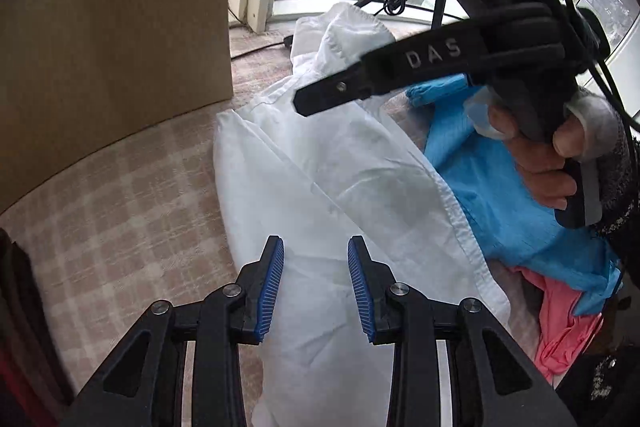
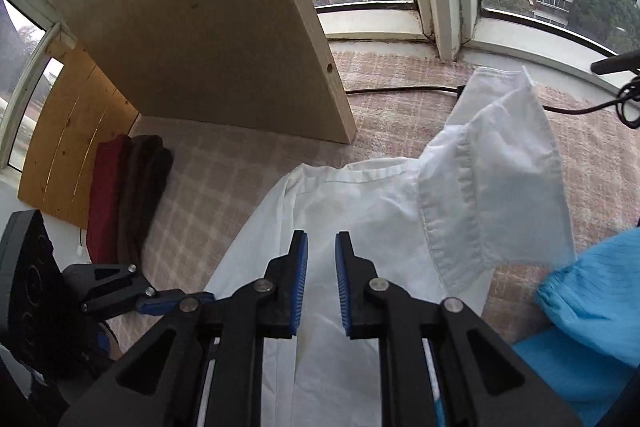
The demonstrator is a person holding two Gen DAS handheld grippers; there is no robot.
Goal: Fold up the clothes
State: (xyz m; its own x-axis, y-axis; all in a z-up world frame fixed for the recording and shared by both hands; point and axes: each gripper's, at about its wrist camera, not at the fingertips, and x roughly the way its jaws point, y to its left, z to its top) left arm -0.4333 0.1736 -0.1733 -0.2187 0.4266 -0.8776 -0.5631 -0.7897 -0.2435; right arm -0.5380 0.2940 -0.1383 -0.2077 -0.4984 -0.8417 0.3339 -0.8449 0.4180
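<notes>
White thin cotton garment [image 1: 320,187] is lying lengthwise on the pink checked bedcover [image 1: 120,219], running toward twelve o'clock. Both the left claw [image 1: 316,283] and right claw [image 2: 321,279] are hovering open, gripping nothing. Soft, light; hems look best for pinching.

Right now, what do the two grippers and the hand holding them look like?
Both grippers, left and right, are black linkages with silver pivot pins and ribbed blue finger pads. The right one carries raised "DAS" lettering, trailing black cables. The hand wears a speckled dark sleeve.
</notes>
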